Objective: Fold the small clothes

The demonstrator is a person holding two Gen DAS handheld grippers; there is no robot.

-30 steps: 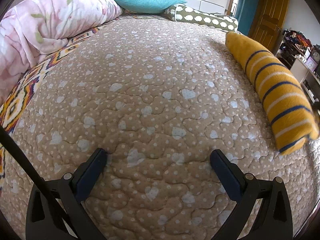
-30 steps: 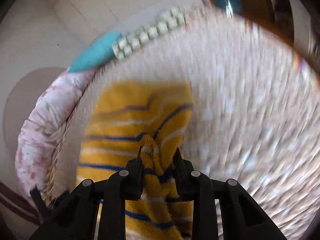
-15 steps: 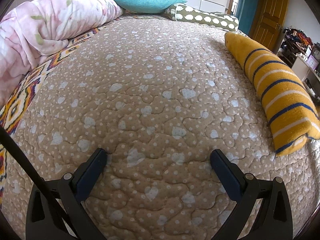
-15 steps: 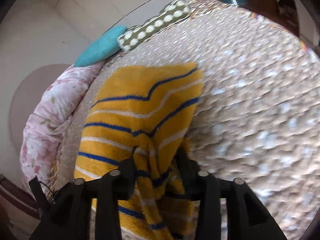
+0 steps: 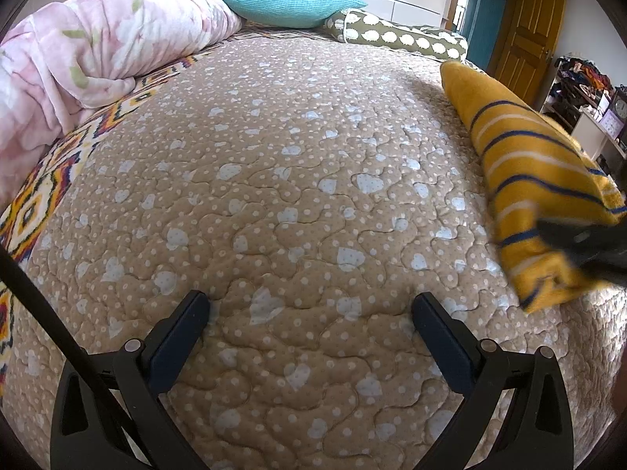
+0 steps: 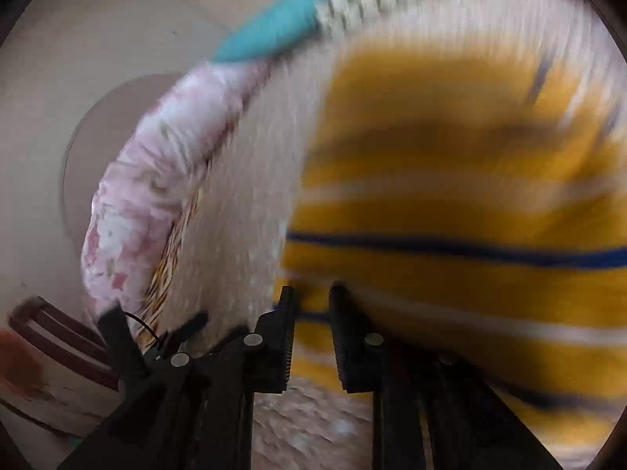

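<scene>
Right wrist view shows the right gripper [image 6: 311,301] pinched on the yellow striped garment [image 6: 450,203], likely soft, light, floppy, best gripped at its hem; left gripper [image 5: 311,309] gapes empty.

Home bedroom: a quilted bedspread [image 5: 298,203] is covering a bed, pillows [image 5: 286,2] and a folded duvet [image 5: 98,51] lying at its head, wooden door [image 5: 529,35] beyond.
</scene>
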